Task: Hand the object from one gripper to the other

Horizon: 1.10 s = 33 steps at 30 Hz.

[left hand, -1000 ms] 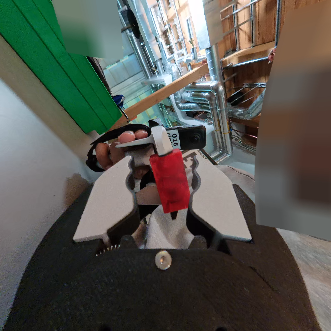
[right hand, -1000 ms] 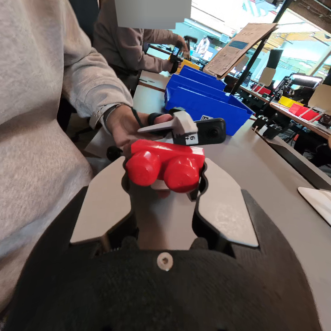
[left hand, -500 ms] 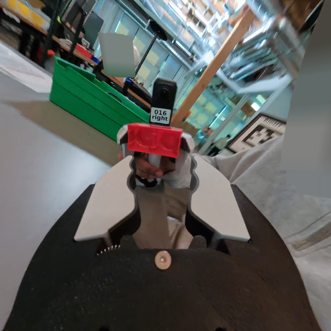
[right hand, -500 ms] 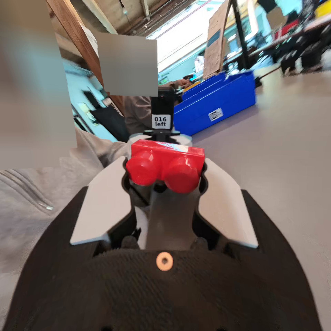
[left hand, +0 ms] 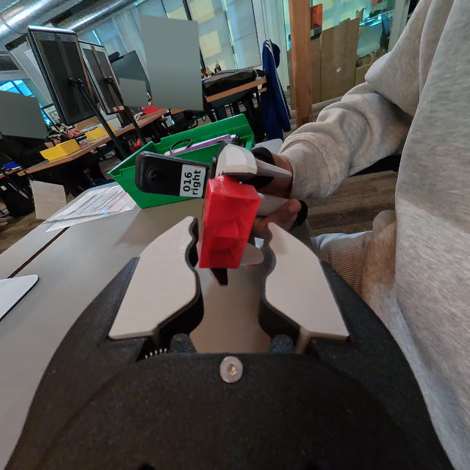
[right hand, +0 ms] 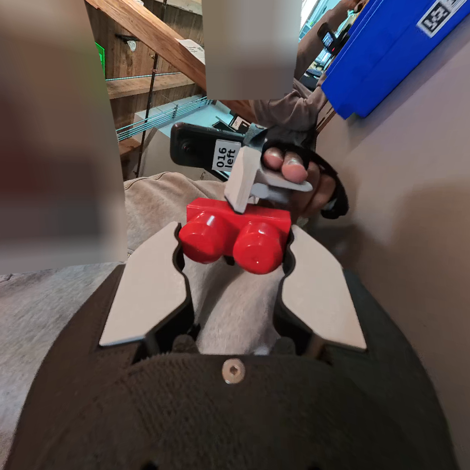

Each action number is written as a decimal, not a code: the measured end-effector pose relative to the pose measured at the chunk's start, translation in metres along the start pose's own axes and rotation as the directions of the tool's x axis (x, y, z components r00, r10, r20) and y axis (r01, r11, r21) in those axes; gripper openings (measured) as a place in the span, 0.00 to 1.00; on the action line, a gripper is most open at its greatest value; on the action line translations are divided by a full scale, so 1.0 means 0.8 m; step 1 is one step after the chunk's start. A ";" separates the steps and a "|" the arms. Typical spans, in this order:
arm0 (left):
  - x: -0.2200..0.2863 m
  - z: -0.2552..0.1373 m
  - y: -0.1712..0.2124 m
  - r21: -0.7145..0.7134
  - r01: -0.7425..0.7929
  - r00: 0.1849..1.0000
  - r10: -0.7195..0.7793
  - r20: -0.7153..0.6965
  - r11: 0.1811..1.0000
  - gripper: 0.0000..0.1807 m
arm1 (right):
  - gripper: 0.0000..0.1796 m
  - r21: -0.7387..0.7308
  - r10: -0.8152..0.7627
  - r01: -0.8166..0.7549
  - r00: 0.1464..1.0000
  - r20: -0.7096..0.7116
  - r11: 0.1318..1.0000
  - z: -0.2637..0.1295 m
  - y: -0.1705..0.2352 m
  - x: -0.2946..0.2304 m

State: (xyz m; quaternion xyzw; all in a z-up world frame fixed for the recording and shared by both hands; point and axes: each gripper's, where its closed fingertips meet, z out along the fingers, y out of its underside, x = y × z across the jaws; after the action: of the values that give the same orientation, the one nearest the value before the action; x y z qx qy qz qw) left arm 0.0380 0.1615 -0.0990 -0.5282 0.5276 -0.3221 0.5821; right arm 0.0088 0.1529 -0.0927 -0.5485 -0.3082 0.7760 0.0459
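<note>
A red block (right hand: 236, 239) with two round studs is clamped between the fingertips of my right gripper (right hand: 234, 229), studs toward the camera. In the left wrist view the same block (left hand: 229, 223) stands on end between the wide-open jaws of my left gripper (left hand: 232, 229). It sits close to the left finger, with a gap on the right. The right gripper's fingers (left hand: 236, 162) grip the block from behind. In the right wrist view one of the left gripper's fingers (right hand: 241, 183) rests over the block's top edge. Both are held above the grey table (left hand: 76, 254).
A green bin (left hand: 178, 193) and papers (left hand: 96, 203) lie on the table beyond the grippers. A blue bin (right hand: 381, 63) sits at the upper right of the right wrist view. The holder's grey sweatshirt (left hand: 432, 229) fills the right side. A white flat object (left hand: 12, 287) is at the left edge. Only a small space, under 4 cm, lies between the two pairs of fingers.
Both grippers have turned. The block, held beyond the left fingertips half a second ago, now sits on end between the open left jaws. The right gripper has kept its grip.
</note>
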 end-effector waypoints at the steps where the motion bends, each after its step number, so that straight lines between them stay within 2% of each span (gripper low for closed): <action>1: 0.000 -0.001 0.000 -0.002 -0.001 1.000 0.001 -0.001 1.000 0.22 | 0.43 -0.005 0.002 -0.002 1.000 0.007 1.000 0.002 0.002 -0.001; 5: -0.005 -0.005 -0.006 0.016 0.033 0.999 -0.033 -0.001 0.999 0.19 | 0.45 0.064 -0.059 0.061 0.998 -0.027 0.996 -0.001 -0.011 0.002; 7: -0.013 -0.007 -0.005 0.016 0.060 0.998 -0.060 0.020 0.998 0.19 | 0.53 0.158 -0.124 0.143 0.985 -0.123 0.977 -0.013 -0.032 0.012; 11: -0.025 -0.007 0.012 -0.054 0.130 0.991 -0.128 0.050 0.990 0.19 | 0.51 0.279 -0.272 0.362 0.910 -0.313 0.889 -0.052 -0.072 0.010; 13: -0.025 -0.004 0.024 -0.104 0.189 0.982 -0.186 0.042 0.976 0.19 | 0.48 0.225 -0.418 0.535 0.809 -0.413 0.814 -0.062 -0.080 0.000; 15: -0.024 -0.001 0.036 -0.153 0.241 0.971 -0.238 0.036 0.958 0.19 | 0.44 0.065 -0.588 0.689 0.660 -0.468 0.722 -0.059 -0.075 -0.008; 18: -0.020 0.001 0.053 -0.220 0.293 0.955 -0.294 0.028 0.931 0.19 | 0.37 -0.220 -0.810 0.822 0.402 -0.427 0.524 -0.045 -0.052 -0.009; 20: -0.016 0.003 0.056 -0.232 0.316 0.946 -0.324 0.005 0.920 0.19 | 0.31 -0.319 -0.883 0.852 0.294 -0.365 0.416 -0.038 -0.037 -0.005; 22: -0.008 0.005 0.049 -0.204 0.342 0.932 -0.358 -0.051 0.917 0.19 | 0.28 -0.343 -0.902 0.852 0.292 -0.318 0.396 -0.032 -0.025 -0.001; 27: -0.001 0.002 0.024 -0.080 0.454 0.873 -0.461 -0.159 0.887 0.19 | 0.29 -0.272 -0.867 0.832 0.414 -0.277 0.484 -0.027 -0.018 -0.006; 33: -0.003 0.000 0.007 0.031 0.614 0.768 -0.588 -0.254 0.789 0.18 | 0.27 -0.226 -0.836 0.816 0.463 -0.295 0.532 -0.017 -0.019 -0.009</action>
State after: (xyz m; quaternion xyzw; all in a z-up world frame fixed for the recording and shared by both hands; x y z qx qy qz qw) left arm 0.0362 0.1652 -0.1035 -0.5947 0.3756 -0.5796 0.4115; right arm 0.0196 0.1682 -0.0814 -0.4669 -0.5401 0.5302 0.4573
